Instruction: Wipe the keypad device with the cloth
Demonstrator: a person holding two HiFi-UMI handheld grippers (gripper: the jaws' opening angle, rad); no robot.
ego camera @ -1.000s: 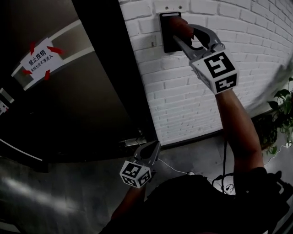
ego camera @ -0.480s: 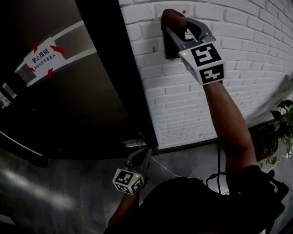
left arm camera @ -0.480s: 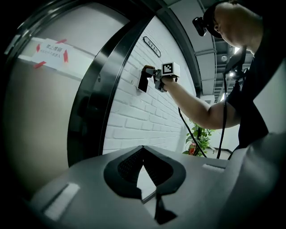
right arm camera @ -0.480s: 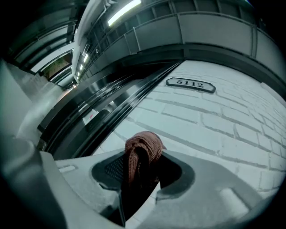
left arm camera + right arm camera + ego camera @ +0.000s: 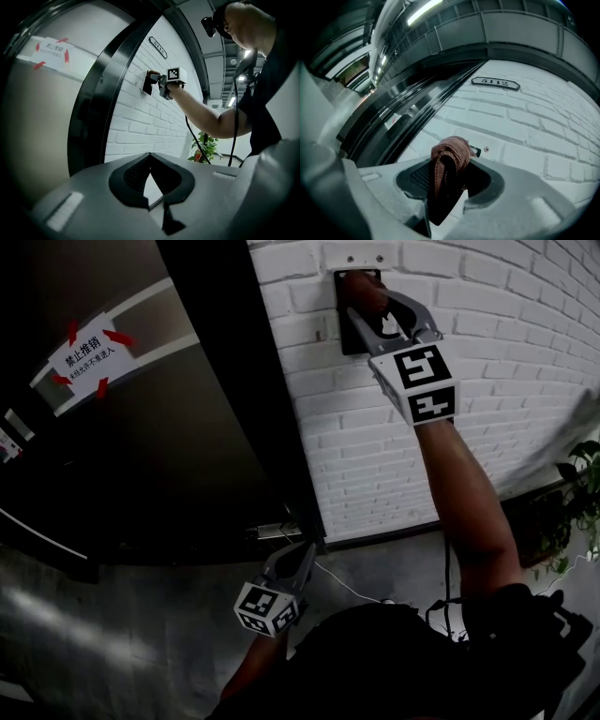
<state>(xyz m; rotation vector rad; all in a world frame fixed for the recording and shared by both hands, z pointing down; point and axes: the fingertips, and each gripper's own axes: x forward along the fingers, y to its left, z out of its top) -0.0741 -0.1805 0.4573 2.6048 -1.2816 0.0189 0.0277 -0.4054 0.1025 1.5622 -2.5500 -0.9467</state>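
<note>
The keypad (image 5: 342, 292) is a dark upright box fixed on a white brick wall (image 5: 487, 296). The right gripper (image 5: 366, 301) is raised to it, and its jaws are clamped tight on a bunched reddish-brown cloth (image 5: 367, 289). The cloth is pressed against the upper part of the keypad's face. In the right gripper view the wad fills the gap between the jaws and covers nearly all of the keypad; only a dark corner of it shows just to the right of the cloth. The person's bare arm (image 5: 464, 493) runs from below the keypad up to the gripper's marker cube (image 5: 419, 381).

The left gripper (image 5: 307, 551) hangs well below the keypad and a little to its left, near the foot of the wall. Its own view shows its jaws closed tip to tip with nothing between them.

A dark door (image 5: 187, 446) stands just left of the keypad, past a black frame, and carries a white sign (image 5: 84, 352) with red arrows. A number plate (image 5: 495, 83) reading 5112 is fixed on the wall above the keypad. A potted plant (image 5: 581, 484) stands far to the keypad's lower right, by the floor.
</note>
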